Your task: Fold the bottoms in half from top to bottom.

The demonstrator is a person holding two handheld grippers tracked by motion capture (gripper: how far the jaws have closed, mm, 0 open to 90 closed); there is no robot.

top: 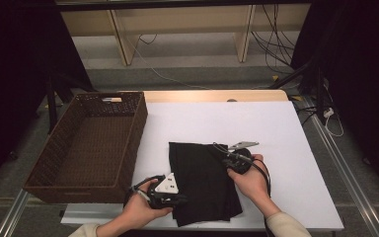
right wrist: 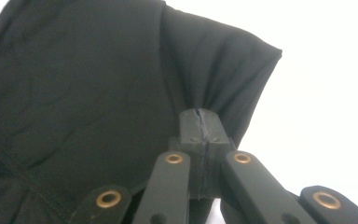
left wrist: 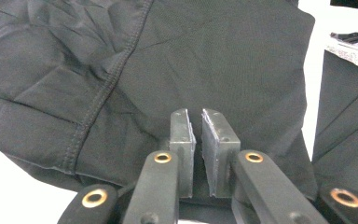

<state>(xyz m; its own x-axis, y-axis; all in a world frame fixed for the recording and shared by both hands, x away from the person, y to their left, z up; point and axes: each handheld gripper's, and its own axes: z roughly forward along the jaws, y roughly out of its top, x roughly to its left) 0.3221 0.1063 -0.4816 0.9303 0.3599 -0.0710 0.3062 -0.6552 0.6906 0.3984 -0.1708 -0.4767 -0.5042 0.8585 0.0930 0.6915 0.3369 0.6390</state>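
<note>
On the white surface (top: 276, 133), a black garment (top: 200, 177) lies partly folded near the person's edge, with a brown woven basket (top: 54, 180) just beside it on the left, hanging partly over the surface's rim. The garment is the thing being worked, and both grippers are on it.

At the garment's left edge, the left gripper (top: 175, 199) is held low by the left hand (top: 140, 210). From the left gripper view, its fingers (left wrist: 182, 135) stand nearly together with a narrow gap showing between the pads; dark cloth lies beneath and around them, and a thin layer seems pinched at their base, so I judge them clenched on the garment's edge, though the exact hold is hard to make out. A stitched seam (left wrist: 107, 84) runs across the cloth ahead of them.

At the garment's upper right corner, the right gripper (top: 227, 157) sits in the right hand (top: 250, 180). Its fingers (right wrist: 189, 128) are pressed fully together, and the fabric gathers into radiating pleats right at their tips, so they are grasping a bunched corner (right wrist: 228, 70) of the garment, which rises off the white surface there.

Holding 2 opposite points like this looks meant to keep the cloth taut and under control: the left grip anchors 1 side while the right can carry its corner across for a fold, or both can lift the bundle toward the basket. The basket's open, near position suits such a transfer.
</note>
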